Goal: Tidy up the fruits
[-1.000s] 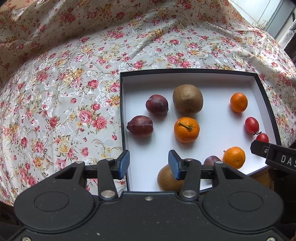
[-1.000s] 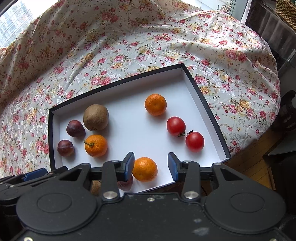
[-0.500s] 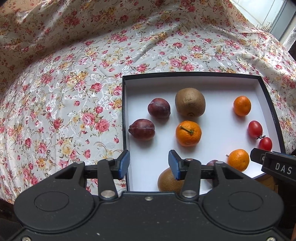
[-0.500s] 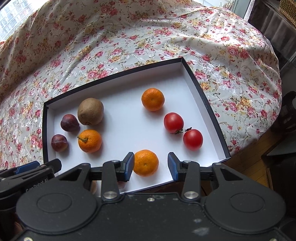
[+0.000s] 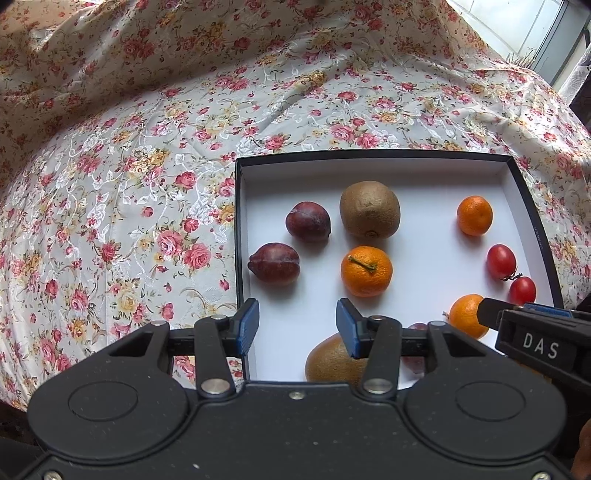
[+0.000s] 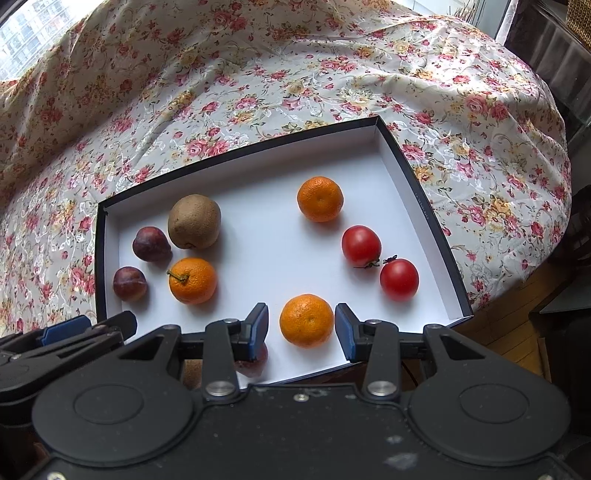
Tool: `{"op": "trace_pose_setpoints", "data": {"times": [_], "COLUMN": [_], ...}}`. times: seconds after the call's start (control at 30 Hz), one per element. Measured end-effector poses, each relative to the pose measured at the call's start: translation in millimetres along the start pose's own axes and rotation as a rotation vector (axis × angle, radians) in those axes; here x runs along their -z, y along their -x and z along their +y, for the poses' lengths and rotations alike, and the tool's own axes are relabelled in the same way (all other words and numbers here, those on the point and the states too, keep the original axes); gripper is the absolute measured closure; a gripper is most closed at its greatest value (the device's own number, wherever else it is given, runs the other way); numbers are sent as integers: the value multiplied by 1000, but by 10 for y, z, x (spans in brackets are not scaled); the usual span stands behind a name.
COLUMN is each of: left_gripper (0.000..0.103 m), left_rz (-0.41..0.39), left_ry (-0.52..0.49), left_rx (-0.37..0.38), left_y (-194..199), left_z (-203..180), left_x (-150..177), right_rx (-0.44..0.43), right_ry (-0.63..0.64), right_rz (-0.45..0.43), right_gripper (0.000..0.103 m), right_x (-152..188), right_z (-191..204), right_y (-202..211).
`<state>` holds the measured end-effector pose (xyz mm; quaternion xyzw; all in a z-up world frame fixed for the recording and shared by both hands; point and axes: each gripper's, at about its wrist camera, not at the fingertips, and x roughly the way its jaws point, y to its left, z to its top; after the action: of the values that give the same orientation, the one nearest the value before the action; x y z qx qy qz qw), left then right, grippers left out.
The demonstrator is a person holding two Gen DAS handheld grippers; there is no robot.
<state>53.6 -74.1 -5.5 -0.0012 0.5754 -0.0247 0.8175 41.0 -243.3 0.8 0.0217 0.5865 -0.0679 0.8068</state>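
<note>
Plum (image 6: 251,363) and kiwi (image 5: 332,360) half hidden behind parted, empty left gripper (image 5: 297,328) and right gripper (image 6: 301,326).

Floral tablecloth (image 5: 155,155), rose print, wrinkled, spreads ahead and to both sides of the grippers. Wooden floor (image 6: 517,332) visible low right. Bright window (image 6: 22,33) far upper left.

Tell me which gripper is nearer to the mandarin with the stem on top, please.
Left. The left gripper hovers just before the stemmed mandarin; the right gripper is further to its right, framing another mandarin.
</note>
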Motion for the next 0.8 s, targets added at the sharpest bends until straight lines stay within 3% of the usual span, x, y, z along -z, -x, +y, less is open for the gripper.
{"op": "trace_pose_setpoints", "data": {"times": [0.8], "left_gripper": [48], "left_rz": [0], "left_ry": [3], "left_rx": [-11], "left_y": [-21], "left_z": [1], "left_x": [-18], "right_rx": [-7], "right_ry": [45], "right_rz": [1], "right_gripper": [60], "right_x": [7], "right_z": [92], "right_y": [-11]}}
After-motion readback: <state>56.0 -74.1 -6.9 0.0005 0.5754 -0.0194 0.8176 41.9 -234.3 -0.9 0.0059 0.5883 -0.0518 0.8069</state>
